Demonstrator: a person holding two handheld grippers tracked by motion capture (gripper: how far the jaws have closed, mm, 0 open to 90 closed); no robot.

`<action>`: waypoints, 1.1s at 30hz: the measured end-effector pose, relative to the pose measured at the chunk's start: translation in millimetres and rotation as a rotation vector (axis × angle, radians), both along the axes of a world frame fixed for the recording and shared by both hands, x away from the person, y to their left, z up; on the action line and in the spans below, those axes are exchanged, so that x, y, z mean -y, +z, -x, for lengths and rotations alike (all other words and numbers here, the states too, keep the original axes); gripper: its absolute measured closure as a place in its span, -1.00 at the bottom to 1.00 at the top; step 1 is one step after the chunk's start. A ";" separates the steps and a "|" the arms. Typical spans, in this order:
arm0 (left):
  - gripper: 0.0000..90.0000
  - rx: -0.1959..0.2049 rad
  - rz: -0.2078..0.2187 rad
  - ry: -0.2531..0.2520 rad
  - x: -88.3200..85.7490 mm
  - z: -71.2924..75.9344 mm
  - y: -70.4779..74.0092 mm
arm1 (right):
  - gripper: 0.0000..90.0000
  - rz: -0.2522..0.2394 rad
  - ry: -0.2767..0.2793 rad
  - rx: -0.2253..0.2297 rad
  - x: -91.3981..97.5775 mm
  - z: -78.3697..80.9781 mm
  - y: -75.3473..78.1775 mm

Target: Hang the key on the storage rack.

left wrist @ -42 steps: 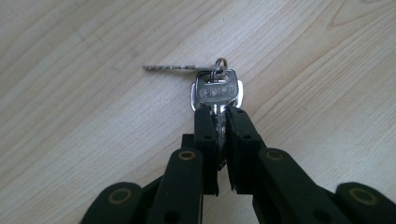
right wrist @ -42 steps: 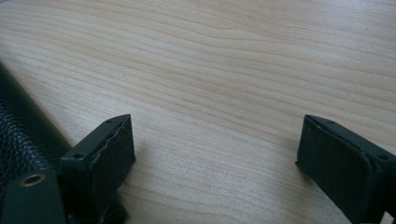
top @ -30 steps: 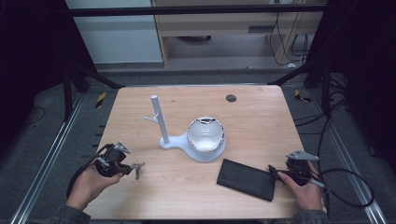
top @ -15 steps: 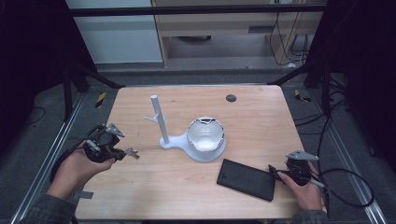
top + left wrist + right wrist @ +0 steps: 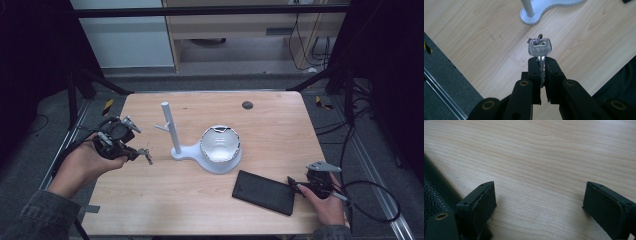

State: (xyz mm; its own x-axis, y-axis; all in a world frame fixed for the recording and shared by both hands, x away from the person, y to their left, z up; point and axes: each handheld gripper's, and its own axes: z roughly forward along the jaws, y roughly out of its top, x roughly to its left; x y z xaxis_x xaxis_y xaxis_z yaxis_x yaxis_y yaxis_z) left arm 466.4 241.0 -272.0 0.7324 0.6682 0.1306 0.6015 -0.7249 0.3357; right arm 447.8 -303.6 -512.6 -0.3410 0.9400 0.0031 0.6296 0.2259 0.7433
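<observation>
Currently the key (image 5: 539, 48) is pinched by its blade in the closed left hand-held gripper (image 5: 131, 151), above the counter (image 5: 280, 125) near the white stand (image 5: 170, 131); it could be dropped if twisted by the dangling ring.

A: The pale wooden table top (image 5: 280, 130) looks matt, with fine straight grain and a few faint scuff marks in the left gripper view. The small silver key (image 5: 540, 48) is bare metal with a dull shine, hung on a thin metal ring.

B: The black jaw pads of the left gripper (image 5: 541, 75) look like matt plastic, with brass-coloured rivets lower down. The flat black wallet (image 5: 263, 192) has a pebbled, leather-like grain in the right gripper view.

A: The white stand with an upright peg (image 5: 181, 150) seems smooth matt plastic, and the white bowl (image 5: 220, 145) on its base looks glossy inside.
</observation>
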 end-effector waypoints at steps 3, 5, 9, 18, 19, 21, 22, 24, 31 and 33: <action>0.86 0.005 0.004 -0.002 4.2 -4.1 6.9 | -0.75 0.000 0.000 0.000 0.0 0.0 0.0; 0.86 0.007 0.007 -0.003 7.4 -5.9 10.1 | -0.75 0.000 0.001 0.001 0.1 0.0 0.0; 0.86 0.013 0.005 -0.012 14.3 -9.4 17.4 | -0.75 0.000 0.000 0.000 0.0 0.0 0.0; 0.86 0.021 0.014 -0.017 25.5 -15.2 23.8 | -0.75 -0.001 0.001 0.001 0.0 0.0 -0.1; 0.86 0.020 0.013 -0.019 26.1 -15.8 24.2 | -0.75 0.000 0.001 0.001 0.0 -0.1 -0.1; 0.86 0.023 0.016 -0.015 27.0 -16.9 25.0 | -0.75 0.001 0.002 0.002 0.1 -0.1 -0.1; 0.86 0.023 0.016 -0.015 27.2 -17.5 25.5 | -0.75 -0.001 0.002 0.001 0.1 -0.1 -0.1; 0.86 0.025 0.017 -0.010 27.6 -18.5 26.7 | -0.75 -0.001 0.001 0.001 0.0 -0.1 -0.1; 0.86 0.030 0.016 -0.010 31.9 -23.3 33.8 | -0.75 -0.001 0.001 0.002 0.0 -0.1 -0.1; 0.86 0.034 0.018 -0.007 33.9 -25.0 35.2 | -0.75 -0.001 0.000 0.001 0.0 -0.1 -0.1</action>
